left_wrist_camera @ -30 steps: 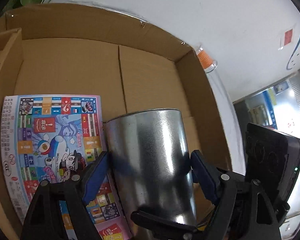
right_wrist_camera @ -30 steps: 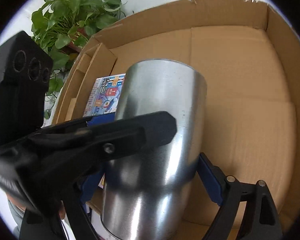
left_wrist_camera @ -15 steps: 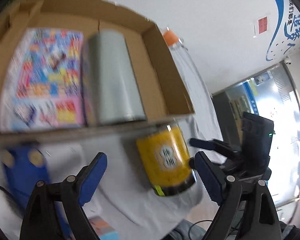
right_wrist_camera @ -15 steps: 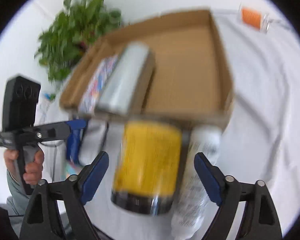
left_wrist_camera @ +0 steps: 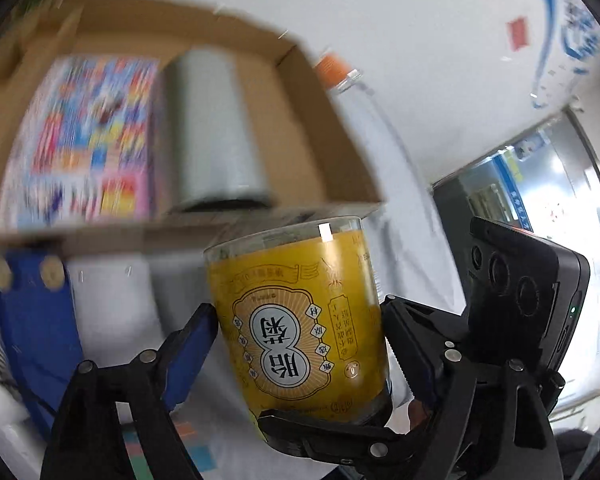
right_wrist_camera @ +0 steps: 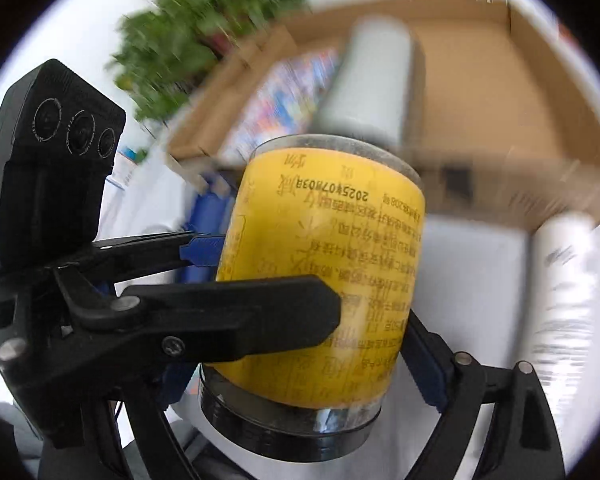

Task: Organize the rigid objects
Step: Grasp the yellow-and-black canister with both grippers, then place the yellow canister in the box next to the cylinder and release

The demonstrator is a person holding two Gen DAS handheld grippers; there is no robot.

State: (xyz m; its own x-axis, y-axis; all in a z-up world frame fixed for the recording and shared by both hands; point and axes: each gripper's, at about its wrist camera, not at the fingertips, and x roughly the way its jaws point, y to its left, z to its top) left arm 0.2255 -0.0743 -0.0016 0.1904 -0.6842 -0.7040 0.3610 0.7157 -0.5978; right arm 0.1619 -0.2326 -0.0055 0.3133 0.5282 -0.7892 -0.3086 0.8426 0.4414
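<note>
Since a second ago you have let go of the silver metal cylinder, which now lies in the cardboard box, and both your grippers have come back out of the box to close on the yellow-labelled jar. Your left gripper has its blue pads pressed to the jar's two sides, clamped on it. Your right gripper holds the same jar; its blue pad on the right side touches the label, while the other pad is hidden behind the left gripper's black finger, which crosses in front of the jar in the right wrist view. The jar points away from you with its dark lid end nearest and its label printing upside down to both cameras. It sits above the white table cloth, just in front of the box's near wall. Inside the box, the cylinder lies just beside a colourful printed game board, apparently touching it, though blur hides the edge. A clear plastic bottle with an orange cap lies on the cloth along the box's right outer wall. A blue object rests on the cloth to the left, near the box front. A green potted plant stands beyond the box's far left corner.
</note>
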